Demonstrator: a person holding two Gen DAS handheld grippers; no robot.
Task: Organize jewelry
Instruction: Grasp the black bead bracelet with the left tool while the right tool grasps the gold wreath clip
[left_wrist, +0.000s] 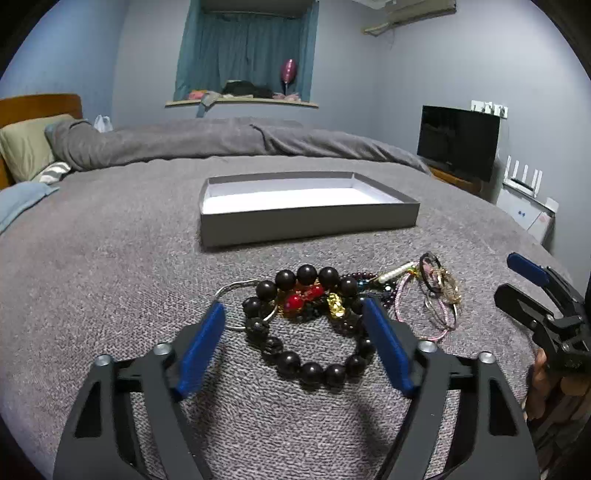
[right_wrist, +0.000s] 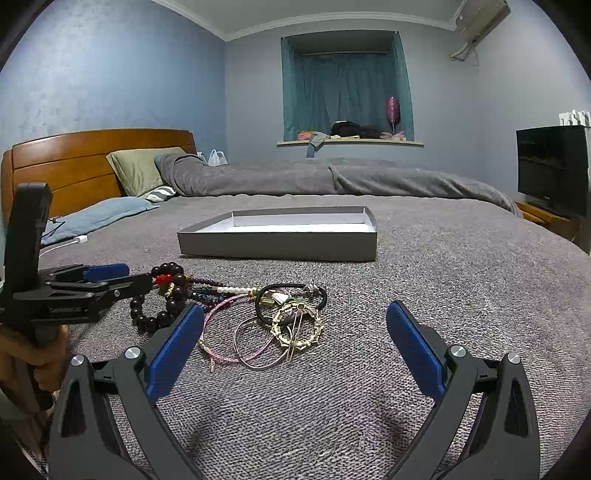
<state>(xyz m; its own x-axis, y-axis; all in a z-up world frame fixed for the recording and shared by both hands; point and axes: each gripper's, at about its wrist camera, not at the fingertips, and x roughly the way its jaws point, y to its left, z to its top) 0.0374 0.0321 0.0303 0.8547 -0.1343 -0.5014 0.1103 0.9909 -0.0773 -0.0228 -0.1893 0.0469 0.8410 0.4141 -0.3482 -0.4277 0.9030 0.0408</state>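
Observation:
A pile of jewelry lies on the grey bedspread. A black bead bracelet (left_wrist: 314, 365) with red and gold charms (left_wrist: 334, 304) lies between the fingers of my left gripper (left_wrist: 295, 314), which is open and low over it. The bracelet also shows in the right wrist view (right_wrist: 155, 319). Pink cords, thin metal rings, a black hair tie (right_wrist: 291, 301) and a gold ring clip (right_wrist: 297, 328) lie just ahead of my right gripper (right_wrist: 295, 314), which is open and empty. A shallow grey box (left_wrist: 310, 223), white inside and empty, sits beyond the pile; it also shows in the right wrist view (right_wrist: 277, 247).
A rolled grey duvet (right_wrist: 295, 181) lies across the far side of the bed. Pillows (right_wrist: 140, 173) and a wooden headboard (right_wrist: 74, 158) are at the left. A dark TV (left_wrist: 458, 142) stands at the right. A white cable (right_wrist: 70, 243) lies near the blue pillow.

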